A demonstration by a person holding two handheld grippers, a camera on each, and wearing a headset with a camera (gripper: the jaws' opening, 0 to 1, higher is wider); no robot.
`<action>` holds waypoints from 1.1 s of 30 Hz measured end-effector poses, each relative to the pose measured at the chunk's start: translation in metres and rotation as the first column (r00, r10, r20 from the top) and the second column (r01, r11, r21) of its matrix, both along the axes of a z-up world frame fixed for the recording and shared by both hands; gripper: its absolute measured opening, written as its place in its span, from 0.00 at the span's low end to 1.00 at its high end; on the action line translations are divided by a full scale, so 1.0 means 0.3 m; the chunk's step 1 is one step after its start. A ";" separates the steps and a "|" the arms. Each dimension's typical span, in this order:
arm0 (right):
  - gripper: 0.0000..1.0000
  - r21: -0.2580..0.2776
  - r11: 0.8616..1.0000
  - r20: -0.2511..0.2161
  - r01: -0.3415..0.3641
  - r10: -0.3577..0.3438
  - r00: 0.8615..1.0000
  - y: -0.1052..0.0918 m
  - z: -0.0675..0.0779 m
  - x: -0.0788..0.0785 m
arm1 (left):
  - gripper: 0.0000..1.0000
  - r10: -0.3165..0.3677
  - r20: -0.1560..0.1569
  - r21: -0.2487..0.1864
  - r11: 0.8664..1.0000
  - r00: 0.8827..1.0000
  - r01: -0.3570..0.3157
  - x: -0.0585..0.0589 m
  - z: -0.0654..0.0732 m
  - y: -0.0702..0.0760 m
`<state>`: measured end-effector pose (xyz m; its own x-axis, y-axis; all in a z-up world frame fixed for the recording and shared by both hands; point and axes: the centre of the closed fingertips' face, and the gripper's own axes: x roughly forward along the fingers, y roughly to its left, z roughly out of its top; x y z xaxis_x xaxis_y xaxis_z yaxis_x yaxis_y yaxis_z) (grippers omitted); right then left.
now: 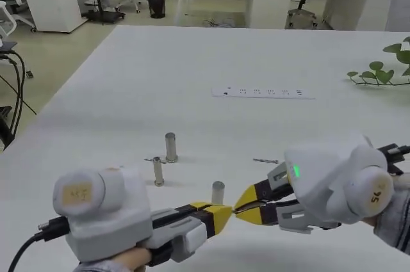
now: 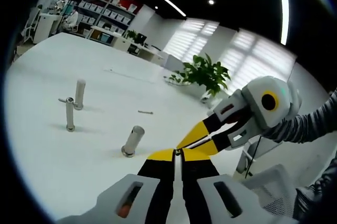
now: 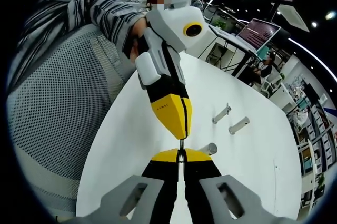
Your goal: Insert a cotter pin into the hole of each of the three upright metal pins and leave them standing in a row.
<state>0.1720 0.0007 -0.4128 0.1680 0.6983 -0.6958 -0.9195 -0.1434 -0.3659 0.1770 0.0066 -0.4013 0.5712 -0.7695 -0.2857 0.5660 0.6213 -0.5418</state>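
Observation:
Three upright metal pins stand on the white table: a far pin point(image 1: 170, 147), a middle pin point(image 1: 158, 171) and a near pin point(image 1: 218, 193). A small cotter pin seems to cross the top of the middle pin point(image 2: 70, 114). Another cotter pin point(image 1: 265, 160) lies loose on the table right of them. Just in front of the near pin point(image 2: 132, 140), my left gripper point(image 1: 225, 213) and right gripper point(image 1: 238, 208) meet tip to tip above the table. Both are shut on the ends of one thin cotter pin point(image 3: 181, 145), which bridges the left gripper point(image 2: 177, 153) and the right gripper point(image 3: 180, 154).
A white power strip point(image 1: 262, 93) lies further back on the table. A green plant sprig point(image 1: 384, 70) sits at the right edge. The table's near edge is just below the grippers, and a mesh chair point(image 3: 58, 113) stands beside it.

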 end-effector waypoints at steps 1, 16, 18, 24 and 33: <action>0.00 -0.001 1.000 -0.003 0.001 -0.001 1.000 0.000 -0.001 0.000 | 0.00 -0.003 0.001 0.002 1.000 1.000 0.003 -0.001 -0.001 -0.001; 0.00 0.007 0.999 -0.064 0.051 -0.050 0.997 -0.013 -0.008 0.005 | 0.00 -0.102 0.109 0.098 0.991 0.989 0.091 -0.016 0.007 -0.007; 0.00 0.005 0.998 -0.086 0.060 -0.060 0.995 -0.021 -0.012 0.004 | 0.00 -0.122 0.126 0.105 0.989 0.985 0.109 -0.020 0.012 -0.008; 0.00 0.026 0.996 -0.139 0.083 -0.079 0.987 -0.030 -0.013 -0.002 | 0.00 -0.176 0.175 0.129 0.979 0.969 0.155 -0.032 0.033 -0.005; 0.00 0.054 0.995 -0.231 0.084 -0.070 0.971 -0.025 -0.012 -0.033 | 0.00 -0.259 0.207 0.156 0.961 0.943 0.229 -0.056 0.035 -0.024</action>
